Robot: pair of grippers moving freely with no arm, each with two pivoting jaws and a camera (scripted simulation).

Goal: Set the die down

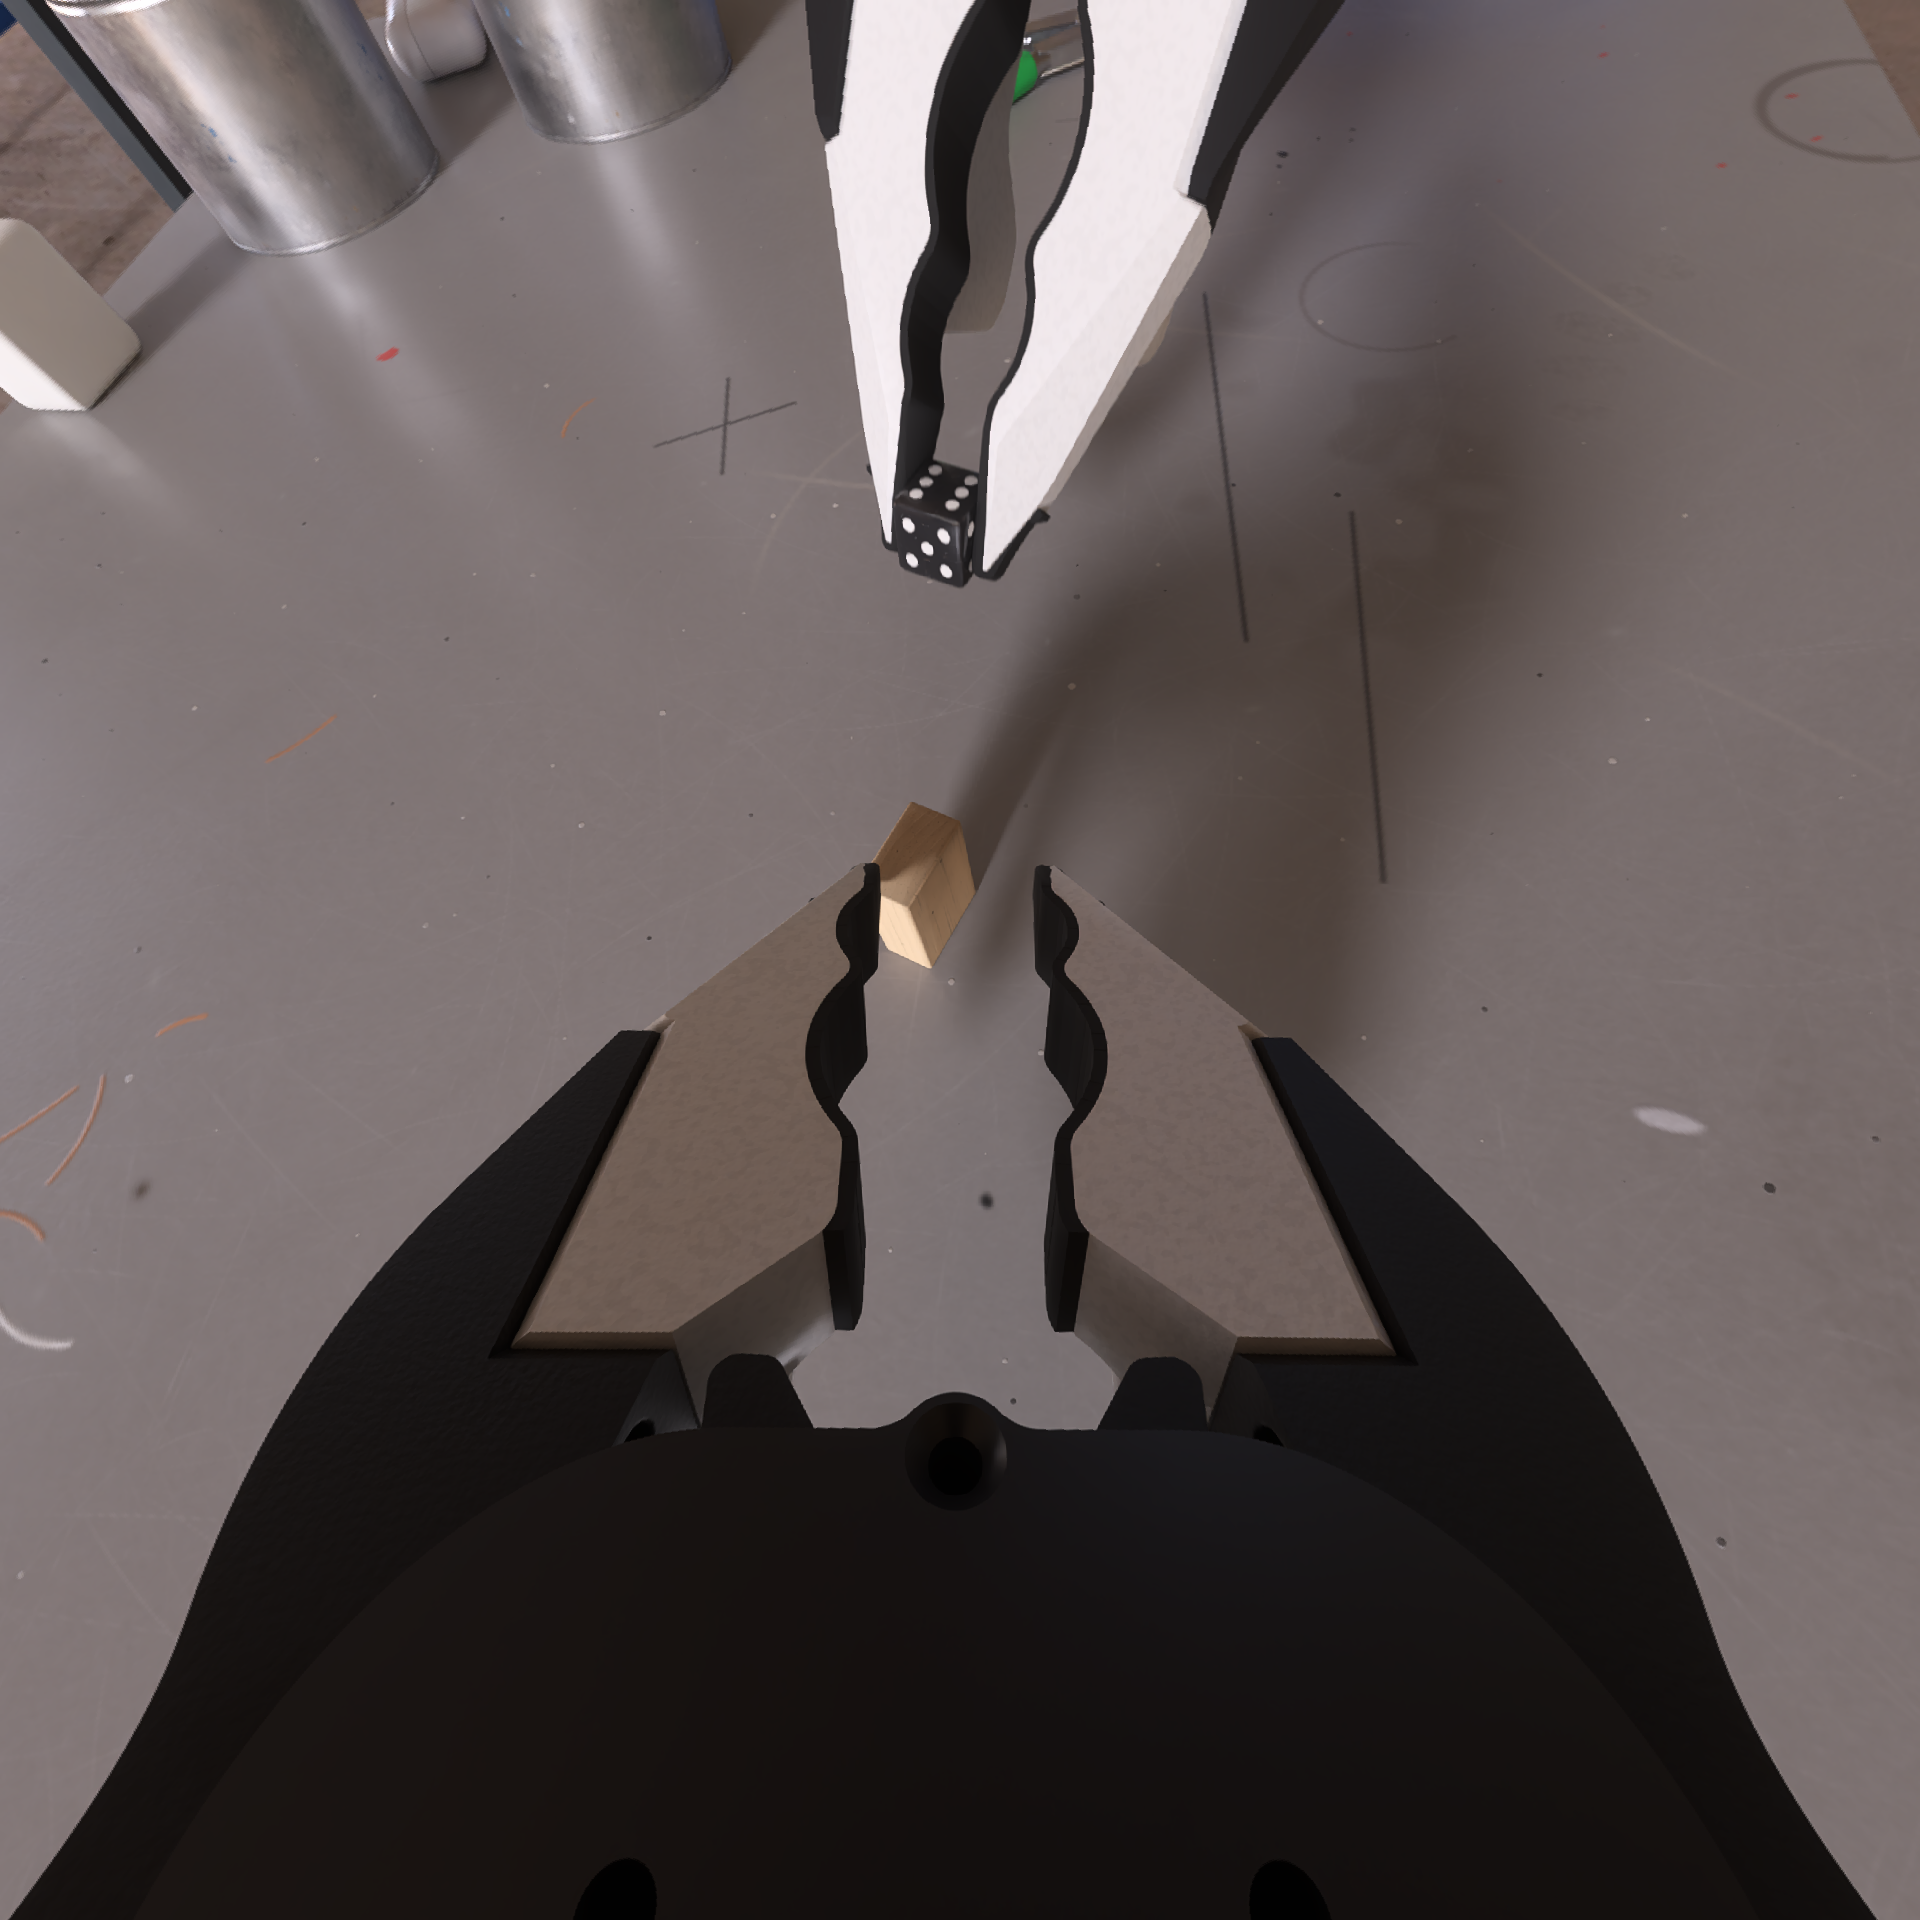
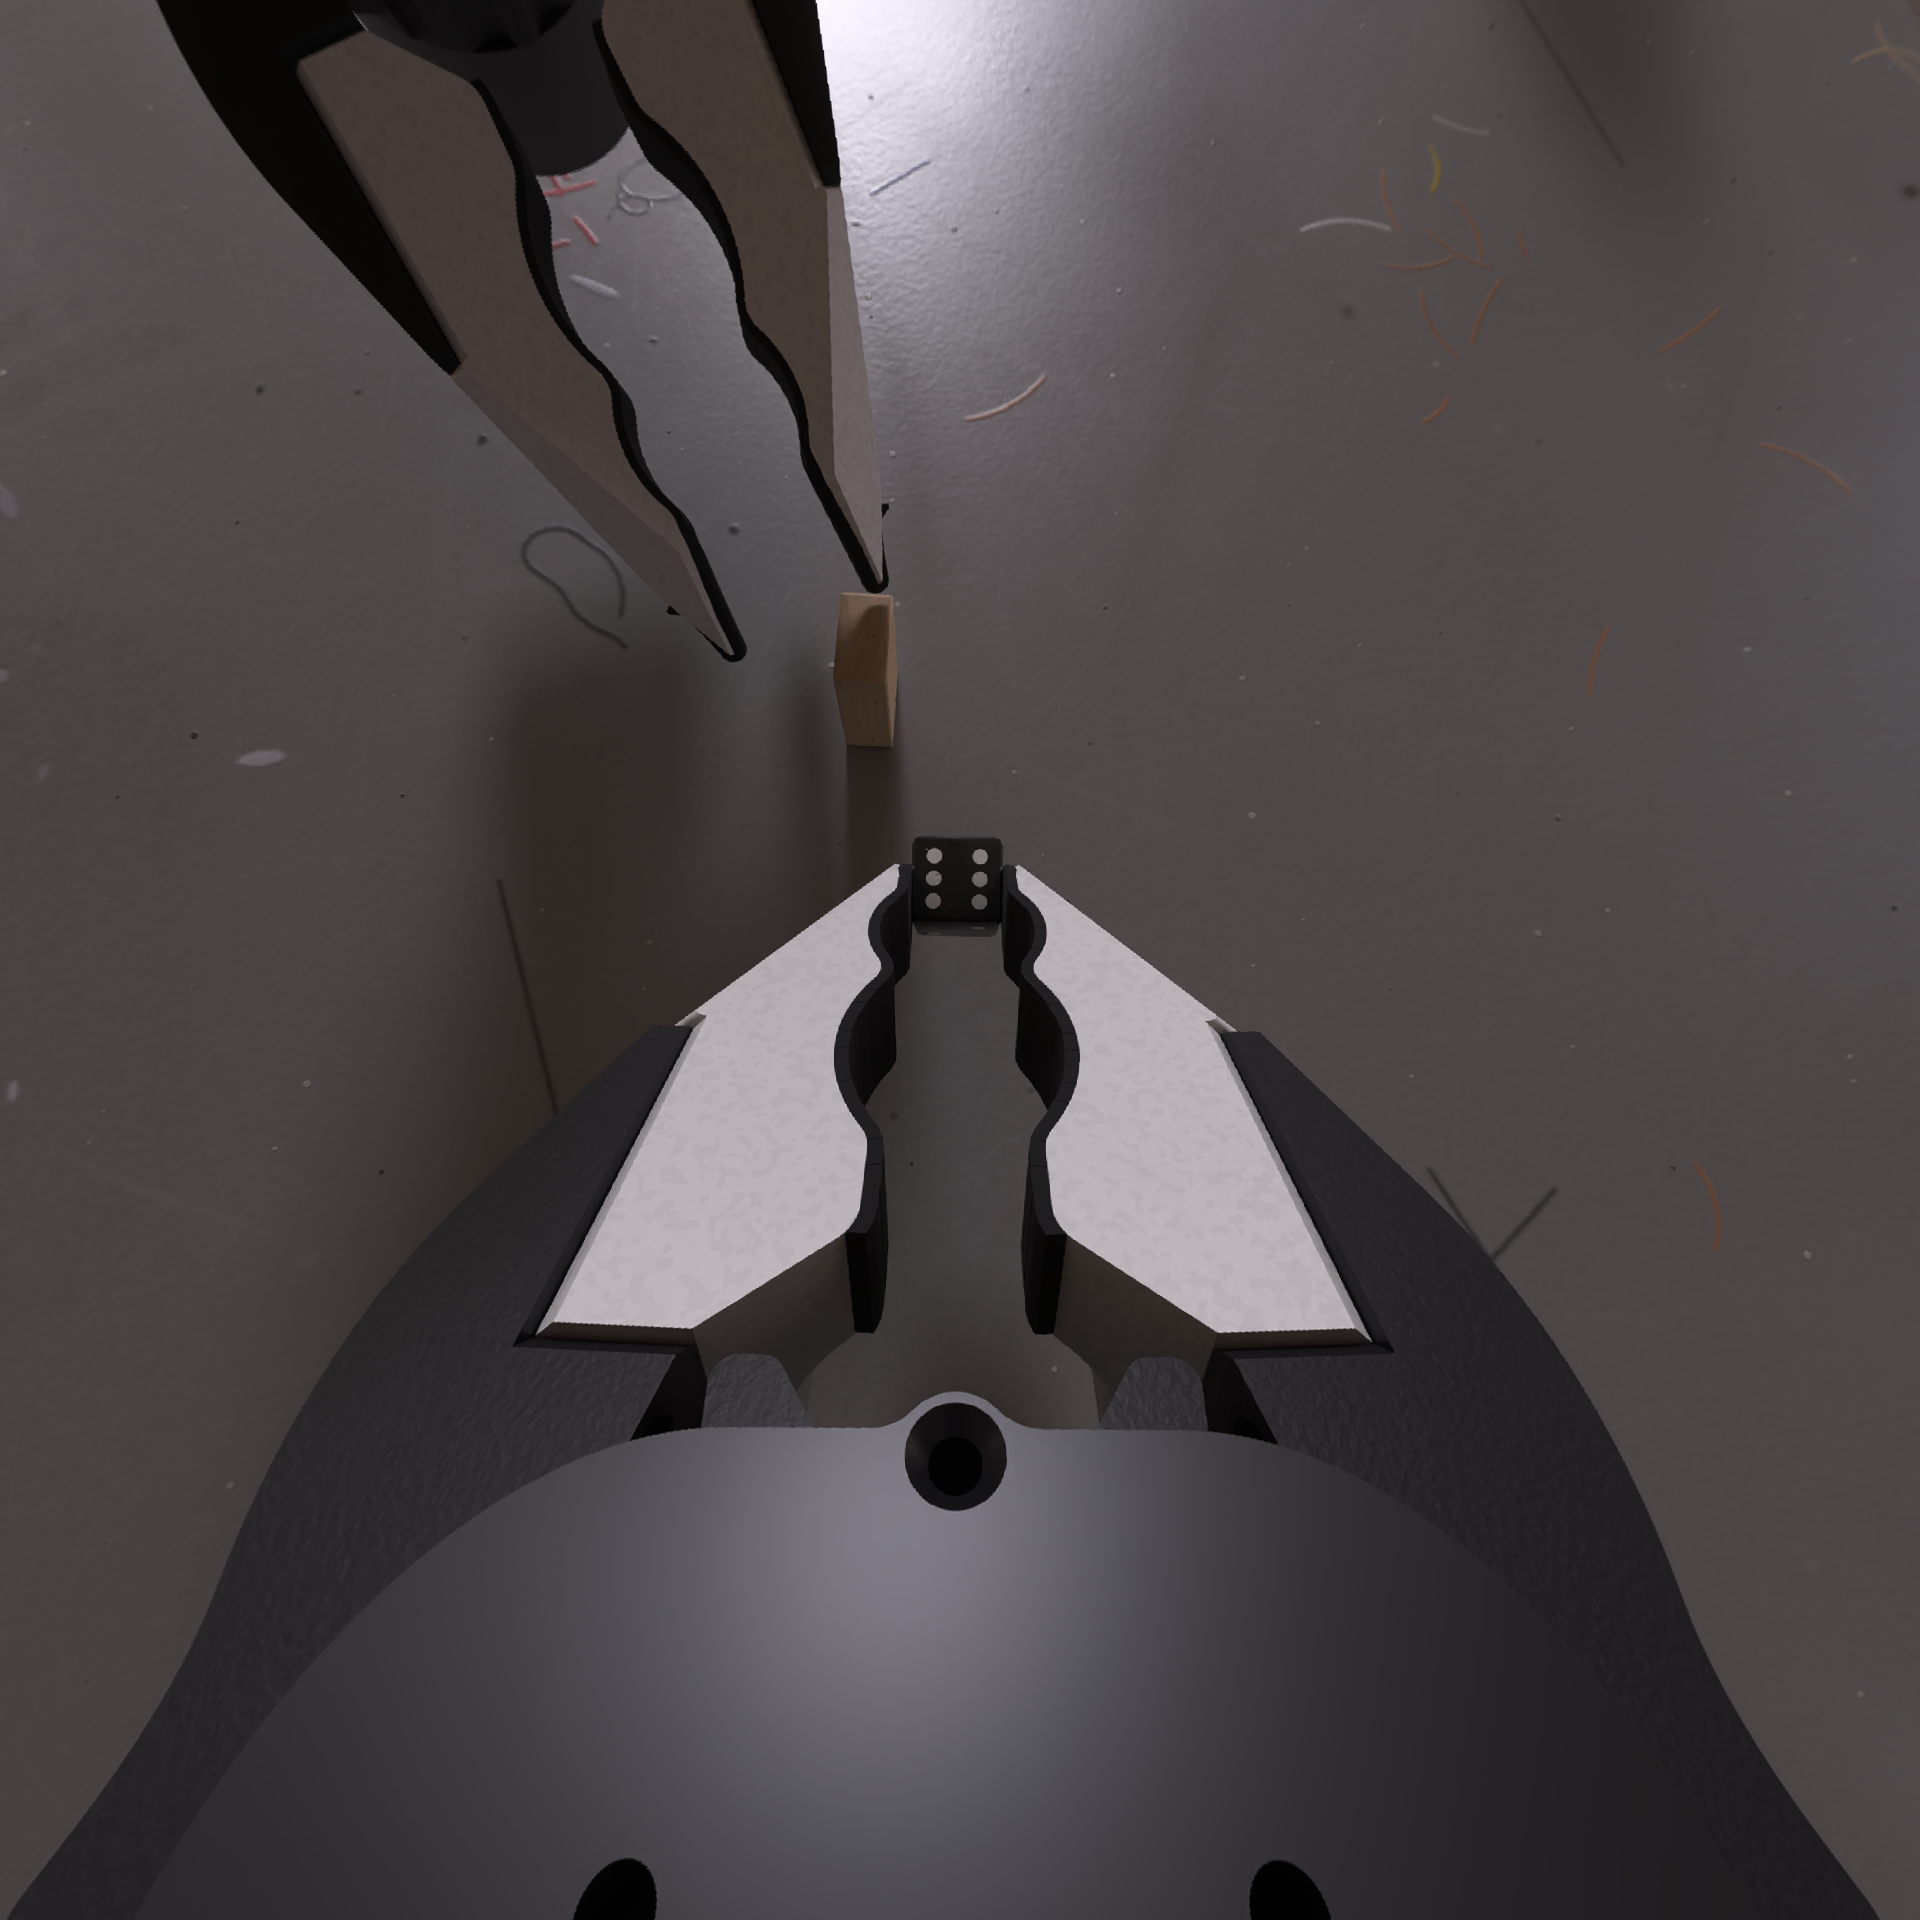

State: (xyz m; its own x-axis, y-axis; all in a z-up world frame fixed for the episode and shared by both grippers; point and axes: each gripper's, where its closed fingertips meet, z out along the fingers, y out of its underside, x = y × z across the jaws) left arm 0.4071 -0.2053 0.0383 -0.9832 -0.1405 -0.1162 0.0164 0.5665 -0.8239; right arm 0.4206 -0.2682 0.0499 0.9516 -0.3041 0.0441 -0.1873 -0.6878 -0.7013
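A: Surroundings, item by item?

B: Grey desk (image 1: 416, 831), scuffed, with pencil lines, a drawn cross and flecks of paint. Two metal cans (image 1: 281, 114) at the far left edge, a white block (image 1: 57, 317) beside them. One small wooden block (image 1: 925, 888) on the desk, just ahead of the left gripper (image 1: 956, 883) and touching or nearly touching its left fingertip; it lies between the two grippers.

A: Left gripper's fingers?

B: Apart, holding nothing.

A: The die?

B: Black die (image 2: 957, 883), white pips, edges slightly rounded. Six pips face the right wrist camera; in the left wrist view a five-pip face shows towards the camera. It sits at the very tips of the right gripper (image 2: 957, 883), fingers clamped on two opposite sides.

A: On the desk?

B: Low over it; contact cannot be told. The wooden block stands near, directly beyond the die.
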